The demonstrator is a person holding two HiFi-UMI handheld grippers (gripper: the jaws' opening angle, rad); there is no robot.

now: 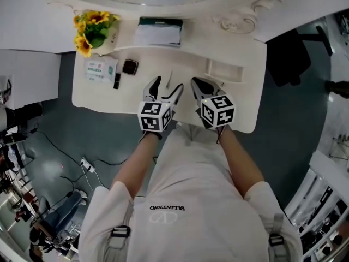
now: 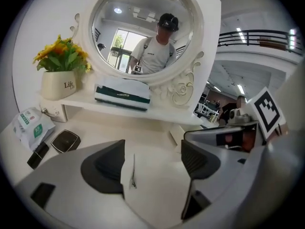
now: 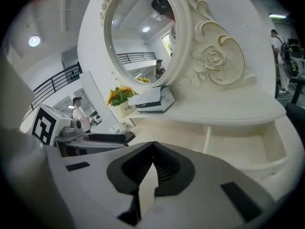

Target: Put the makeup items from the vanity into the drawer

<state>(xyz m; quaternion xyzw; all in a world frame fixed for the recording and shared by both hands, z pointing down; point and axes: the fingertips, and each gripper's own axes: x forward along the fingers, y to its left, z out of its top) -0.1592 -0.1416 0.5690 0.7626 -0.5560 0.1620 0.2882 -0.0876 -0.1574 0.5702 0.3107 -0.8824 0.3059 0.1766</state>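
On the white vanity (image 1: 98, 94) lie a white-green packet (image 1: 100, 69), a square black compact (image 1: 130, 67) and a black tube (image 1: 116, 81), all at the left. The left gripper view shows them too: packet (image 2: 29, 123), compact (image 2: 65, 140), tube (image 2: 37, 154). A thin stick-like item (image 2: 133, 170) lies on the top, seen between the open jaws of my left gripper (image 2: 152, 147); nothing is held. My left gripper (image 1: 169, 84) hovers over the middle of the vanity. Beside it, my right gripper (image 1: 194, 81) is shut and empty (image 3: 153, 145). The open drawer (image 1: 224, 70) is at the right.
A pot of yellow flowers (image 1: 94, 30) and a folded green-white stack (image 1: 158, 31) stand on the back shelf under the round mirror (image 2: 143, 27). The drawer (image 3: 248, 144) lies just right of the right gripper. The person's body stands at the vanity's front edge.
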